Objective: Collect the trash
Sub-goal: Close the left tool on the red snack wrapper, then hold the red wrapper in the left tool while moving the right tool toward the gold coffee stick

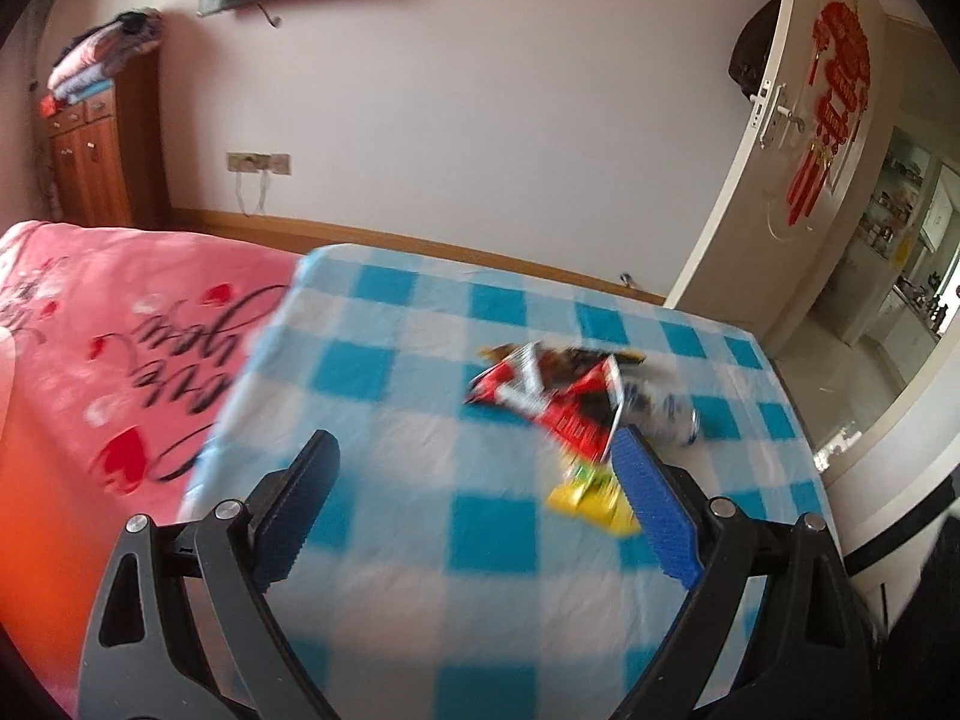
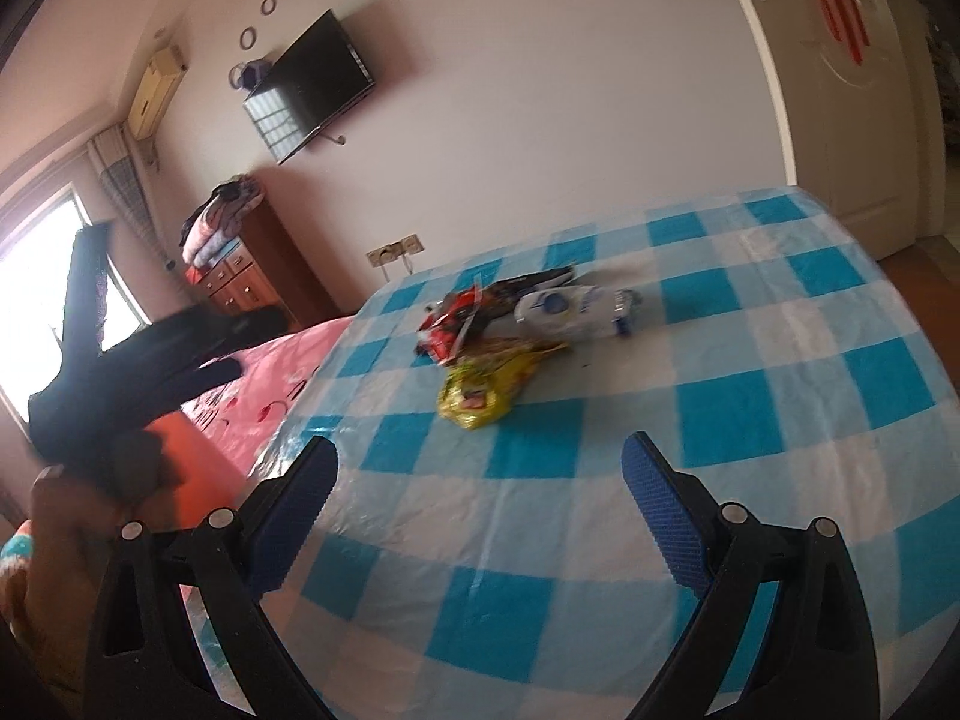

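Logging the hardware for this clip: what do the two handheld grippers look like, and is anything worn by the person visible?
Both the left gripper and the right gripper match: black angular linkage frames with triangular cut-outs and silver round pivot pins, each carrying two fingers faced with blue ribbed pads. No cables or markings show. In the right wrist view a striped teal-and-white cuff shows at the frame's edge.

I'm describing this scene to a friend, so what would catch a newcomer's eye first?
The blue-and-white checked cloth fills both views, with a small heap of trash at its middle: a red snack wrapper, a yellow wrapper and a crushed plastic bottle. Both open claws point at it, left claw nearest.
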`<action>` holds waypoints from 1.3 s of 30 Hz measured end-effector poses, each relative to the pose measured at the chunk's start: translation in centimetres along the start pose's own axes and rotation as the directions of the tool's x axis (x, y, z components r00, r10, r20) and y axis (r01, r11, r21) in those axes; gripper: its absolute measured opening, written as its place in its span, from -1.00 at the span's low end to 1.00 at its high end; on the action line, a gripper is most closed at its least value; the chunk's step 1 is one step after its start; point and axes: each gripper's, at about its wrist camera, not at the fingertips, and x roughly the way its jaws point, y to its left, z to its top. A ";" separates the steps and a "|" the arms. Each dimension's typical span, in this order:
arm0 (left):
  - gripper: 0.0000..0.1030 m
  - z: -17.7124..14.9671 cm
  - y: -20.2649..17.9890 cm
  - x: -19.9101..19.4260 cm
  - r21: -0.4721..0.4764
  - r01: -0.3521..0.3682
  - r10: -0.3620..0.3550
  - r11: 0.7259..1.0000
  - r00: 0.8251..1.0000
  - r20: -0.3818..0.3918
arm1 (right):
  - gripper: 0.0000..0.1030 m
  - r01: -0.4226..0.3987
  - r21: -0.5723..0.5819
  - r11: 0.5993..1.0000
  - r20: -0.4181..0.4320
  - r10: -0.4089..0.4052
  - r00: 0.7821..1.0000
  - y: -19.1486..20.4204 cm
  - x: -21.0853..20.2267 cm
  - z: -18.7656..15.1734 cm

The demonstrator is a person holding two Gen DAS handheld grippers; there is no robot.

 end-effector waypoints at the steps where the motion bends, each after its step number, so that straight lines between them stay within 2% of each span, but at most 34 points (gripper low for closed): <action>1: 0.79 0.9 -0.6 2.0 -0.004 -0.006 0.006 1.000 1.000 -0.024 | 0.84 0.004 0.004 1.000 0.001 -0.004 1.000 -0.4 0.1 0.1; 8: 0.79 4.9 -2.8 11.3 -0.040 -0.025 0.019 0.999 0.992 -0.129 | 0.84 0.012 0.035 0.999 0.007 -0.012 1.000 -2.8 0.0 0.9; 16: 0.79 6.6 -4.8 17.6 0.026 -0.129 0.131 0.991 0.970 -0.206 | 0.84 0.009 0.087 0.996 0.005 -0.009 1.000 -5.3 -0.2 1.2; 18: 0.72 6.6 -4.9 18.4 0.033 -0.150 0.154 0.988 0.962 -0.224 | 0.84 0.020 0.102 0.995 -0.001 -0.020 1.000 -6.0 0.1 1.0; 20: 0.52 6.4 -4.8 19.0 0.044 -0.171 0.177 0.984 0.954 -0.243 | 0.84 0.023 0.123 0.992 -0.023 -0.020 1.000 -6.6 0.4 0.8; 21: 0.48 6.1 -4.7 19.3 0.041 -0.167 0.172 0.985 0.951 -0.256 | 0.84 0.016 0.141 0.990 -0.032 -0.012 0.999 -7.0 0.6 0.7; 25: 0.24 5.6 -4.3 18.9 0.007 -0.116 0.114 0.993 0.961 -0.253 | 0.84 0.010 0.159 0.987 -0.032 -0.005 0.999 -7.5 0.4 0.8; 29: 0.21 4.3 -4.8 17.8 0.041 -0.094 0.101 0.995 0.964 -0.244 | 0.84 0.017 0.167 0.986 -0.023 -0.013 1.000 -7.9 0.1 1.0; 32: 0.18 3.1 -5.3 16.5 0.050 -0.051 0.062 0.997 0.964 -0.259 | 0.84 0.022 0.174 0.984 -0.023 -0.018 1.000 -8.1 -0.1 1.1; 39: 0.18 -2.6 -8.4 11.3 0.152 0.060 -0.014 0.987 0.956 -0.292 | 0.84 0.049 0.168 0.985 -0.025 -0.046 0.999 -8.6 -0.4 1.3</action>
